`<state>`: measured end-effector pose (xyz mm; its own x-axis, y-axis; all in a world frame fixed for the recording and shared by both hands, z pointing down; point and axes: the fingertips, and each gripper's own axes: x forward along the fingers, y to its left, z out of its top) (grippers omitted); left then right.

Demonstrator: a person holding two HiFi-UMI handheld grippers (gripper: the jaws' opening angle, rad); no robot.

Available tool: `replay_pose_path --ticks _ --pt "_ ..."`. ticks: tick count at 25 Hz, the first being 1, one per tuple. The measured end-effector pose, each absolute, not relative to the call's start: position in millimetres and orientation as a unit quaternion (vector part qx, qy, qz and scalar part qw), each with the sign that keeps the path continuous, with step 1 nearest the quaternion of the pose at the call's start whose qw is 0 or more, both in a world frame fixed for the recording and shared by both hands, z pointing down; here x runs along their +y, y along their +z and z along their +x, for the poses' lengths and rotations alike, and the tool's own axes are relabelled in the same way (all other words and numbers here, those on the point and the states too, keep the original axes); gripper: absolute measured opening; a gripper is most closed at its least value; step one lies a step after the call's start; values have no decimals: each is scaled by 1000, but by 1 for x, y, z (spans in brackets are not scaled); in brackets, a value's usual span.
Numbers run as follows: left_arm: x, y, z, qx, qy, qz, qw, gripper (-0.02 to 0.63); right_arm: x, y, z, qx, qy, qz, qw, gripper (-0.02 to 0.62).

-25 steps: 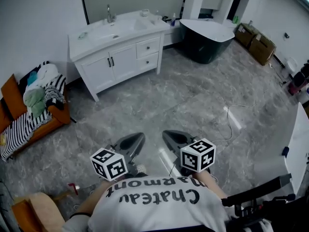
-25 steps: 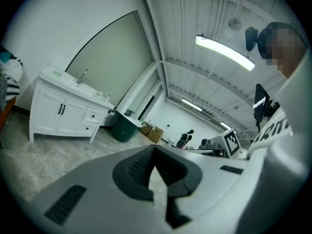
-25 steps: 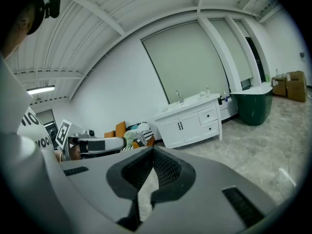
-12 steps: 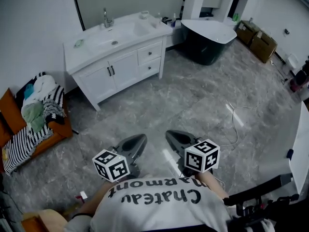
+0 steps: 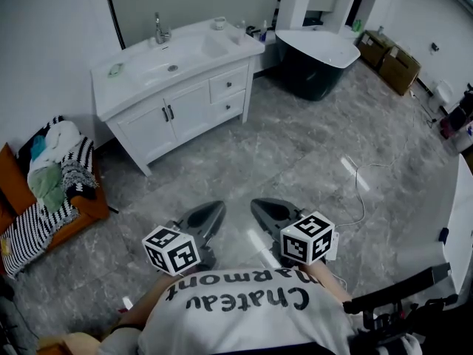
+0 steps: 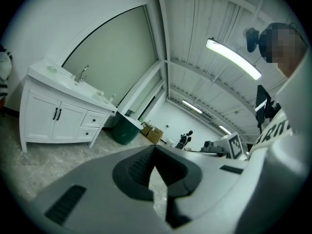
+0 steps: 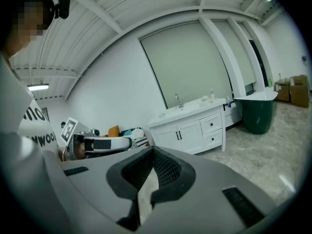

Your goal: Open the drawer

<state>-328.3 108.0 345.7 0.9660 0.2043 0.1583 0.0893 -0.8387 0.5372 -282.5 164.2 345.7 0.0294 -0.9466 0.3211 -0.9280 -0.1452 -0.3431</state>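
Observation:
A white vanity cabinet (image 5: 170, 113) with a sink stands against the far wall, across a stretch of grey marble floor. Its two stacked drawers (image 5: 228, 86) are closed, each with a small dark knob, to the right of two doors. Both grippers are held low in front of the person, well short of the cabinet. My left gripper (image 5: 214, 211) is shut and holds nothing; its tips meet (image 6: 155, 150). My right gripper (image 5: 259, 207) is also shut and holds nothing (image 7: 152, 152). The drawers (image 7: 212, 125) show past the right jaws, and the cabinet (image 6: 56, 118) sits far left in the left gripper view.
A dark freestanding bathtub (image 5: 314, 58) stands right of the vanity. An orange sofa (image 5: 52, 198) piled with clothes sits at the left wall. Cardboard boxes (image 5: 392, 61) are at the back right. A white cable (image 5: 362, 191) lies on the floor to the right.
The view has advanced toward the vanity, which now looks slightly larger and nearer. The sofa has slid down and left in the head view. Both grippers stay shut, side by side.

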Motion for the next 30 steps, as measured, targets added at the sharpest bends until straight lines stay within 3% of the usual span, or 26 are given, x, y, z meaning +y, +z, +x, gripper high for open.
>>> replay_pose_path --ticks 17,30 --pt "97 341 -278 89 104 954 268 8 161 346 -227 618 -253 -744 18 11" --pt "62 338 -166 21 95 953 286 8 121 338 -102 665 -250 -704 -5 11"
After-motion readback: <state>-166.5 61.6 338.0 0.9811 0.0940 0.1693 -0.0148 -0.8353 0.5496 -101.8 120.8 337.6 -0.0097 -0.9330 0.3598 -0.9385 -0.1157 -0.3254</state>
